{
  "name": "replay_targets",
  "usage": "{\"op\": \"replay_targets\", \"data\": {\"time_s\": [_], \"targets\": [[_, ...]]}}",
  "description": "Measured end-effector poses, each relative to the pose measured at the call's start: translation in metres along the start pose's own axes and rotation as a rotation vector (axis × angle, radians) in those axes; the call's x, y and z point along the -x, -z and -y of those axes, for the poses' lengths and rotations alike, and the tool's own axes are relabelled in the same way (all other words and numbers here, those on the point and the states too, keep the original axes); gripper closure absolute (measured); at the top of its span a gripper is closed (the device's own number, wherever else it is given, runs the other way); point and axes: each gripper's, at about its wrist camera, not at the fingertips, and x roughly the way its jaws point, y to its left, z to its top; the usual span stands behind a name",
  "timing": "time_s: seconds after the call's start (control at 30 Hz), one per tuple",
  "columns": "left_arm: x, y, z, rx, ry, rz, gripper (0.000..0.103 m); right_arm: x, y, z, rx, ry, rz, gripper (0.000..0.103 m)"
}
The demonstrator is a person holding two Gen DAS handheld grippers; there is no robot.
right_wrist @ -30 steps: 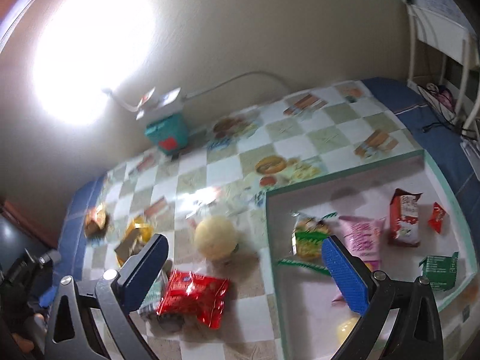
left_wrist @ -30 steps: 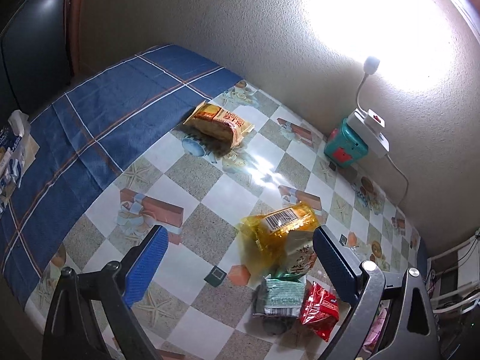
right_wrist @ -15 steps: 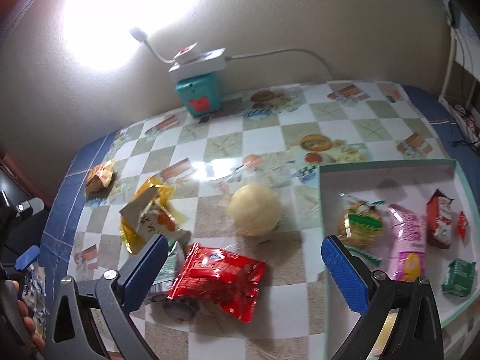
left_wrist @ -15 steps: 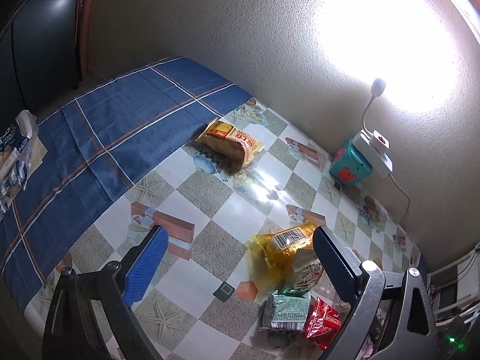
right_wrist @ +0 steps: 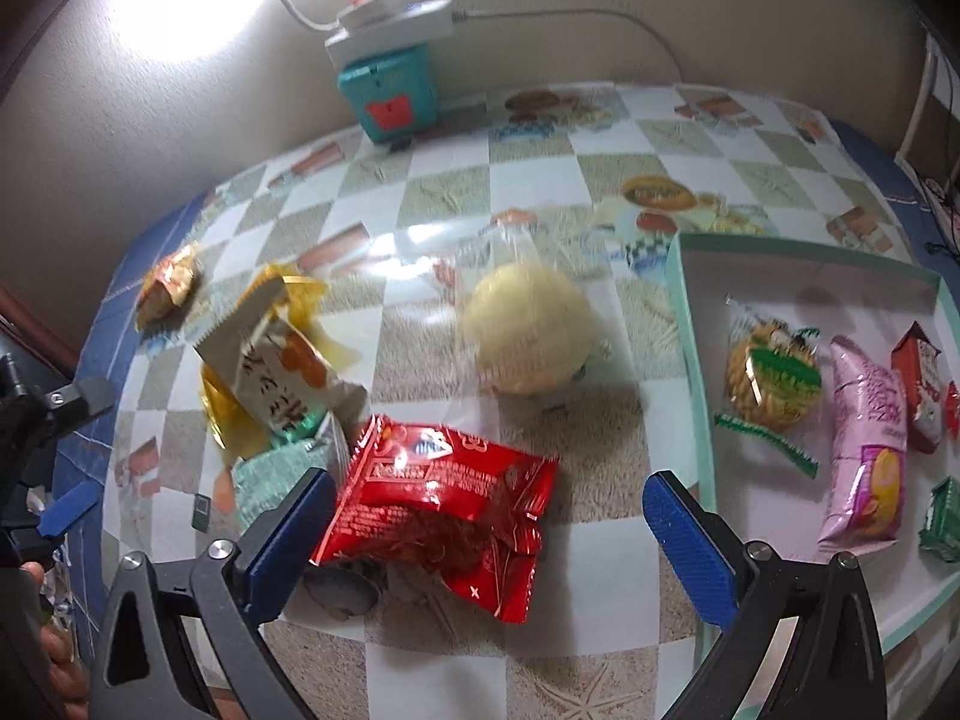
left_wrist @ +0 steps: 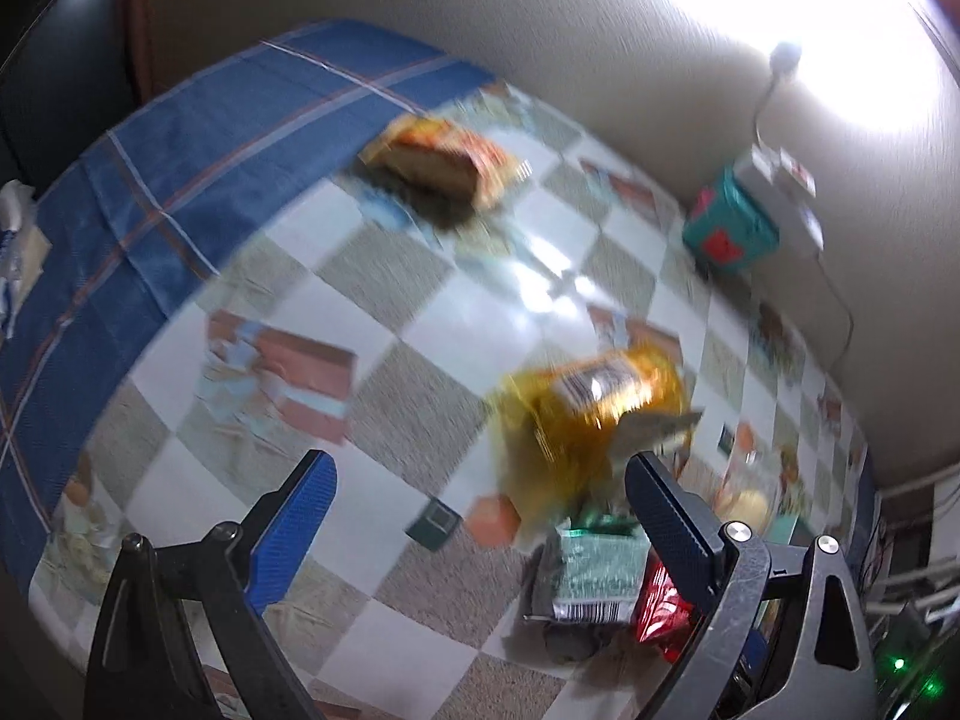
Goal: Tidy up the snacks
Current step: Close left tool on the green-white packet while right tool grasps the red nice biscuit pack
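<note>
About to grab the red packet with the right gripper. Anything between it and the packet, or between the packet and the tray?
Nothing visible does. The right gripper is open over the red packet; bare tablecloth runs to the tray.

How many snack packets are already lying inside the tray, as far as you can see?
5 visible: cookie pack at the left, pink bag, red-and-white packet, small red packet at the frame's edge, green packet. The tray runs off-frame, so more may be hidden.

No words can be read for sure. The red snack packet (right_wrist: 435,507) has white print, too small to read. The white packet (right_wrist: 273,369) beside it shows big dark letters (not in English). The yellow bag (left_wrist: 591,414) has a barcode label.
</note>
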Motion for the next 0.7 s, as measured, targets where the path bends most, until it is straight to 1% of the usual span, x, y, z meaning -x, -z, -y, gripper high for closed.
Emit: {"op": "replay_targets", "data": {"time_s": [0.07,0.23,0.43,0.57,0.7], "targets": [[-0.008,0.005,0.010,-0.039,-0.004,-0.027,0.006,-0.007,0.003,0.001,-0.009,-0.006,-0.025,0.000],[-0.022,0.015,0.028,-0.087,-0.002,-0.075,0.006,-0.017,0.006,0.001,-0.012,-0.002,-0.049,0.000],[-0.042,0.027,0.038,-0.097,0.024,-0.147,0.006,-0.020,0.008,-0.002,0.003,0.003,-0.058,0.000],[-0.045,0.031,0.046,-0.121,0.020,-0.159,0.006,-0.022,0.010,-0.004,0.022,0.006,-0.072,0.000],[-0.051,0.038,0.059,-0.162,0.007,-0.172,0.006,-0.020,0.008,-0.003,0.042,0.026,-0.065,0.000]]}}
